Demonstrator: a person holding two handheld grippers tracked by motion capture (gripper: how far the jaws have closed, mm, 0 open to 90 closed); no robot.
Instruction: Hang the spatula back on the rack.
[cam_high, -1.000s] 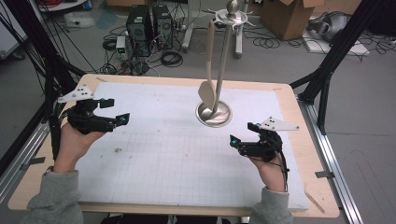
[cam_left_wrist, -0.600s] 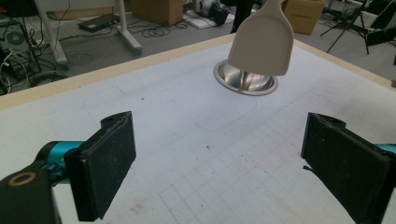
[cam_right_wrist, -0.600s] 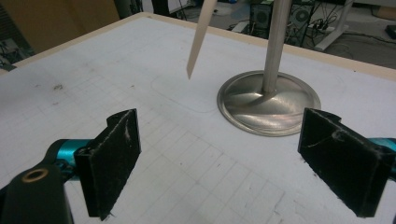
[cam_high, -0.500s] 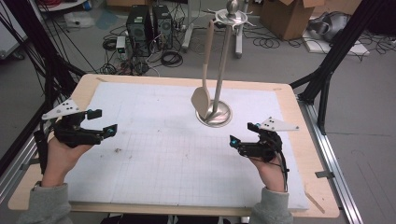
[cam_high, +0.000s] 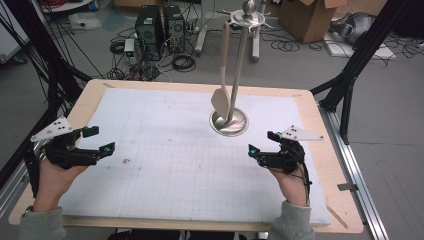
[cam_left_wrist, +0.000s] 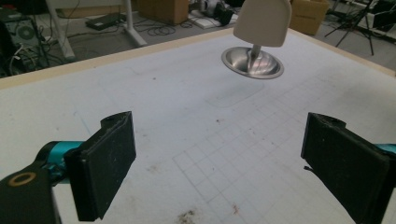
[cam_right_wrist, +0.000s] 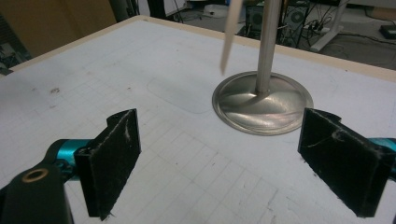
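High view: my left gripper (cam_high: 100, 141) is spread wide and empty over the surface (cam_high: 165, 170). The hanging spatula (cam_high: 220, 100) on its stand (cam_high: 229, 122) lies ahead of my right gripper (cam_high: 261, 144), equally wide; a hasty reach could set it swinging.

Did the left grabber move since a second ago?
Yes. In the high view the left gripper has pulled back toward the person and out to the table's left edge, away from the metal stand. Its jaws are open.
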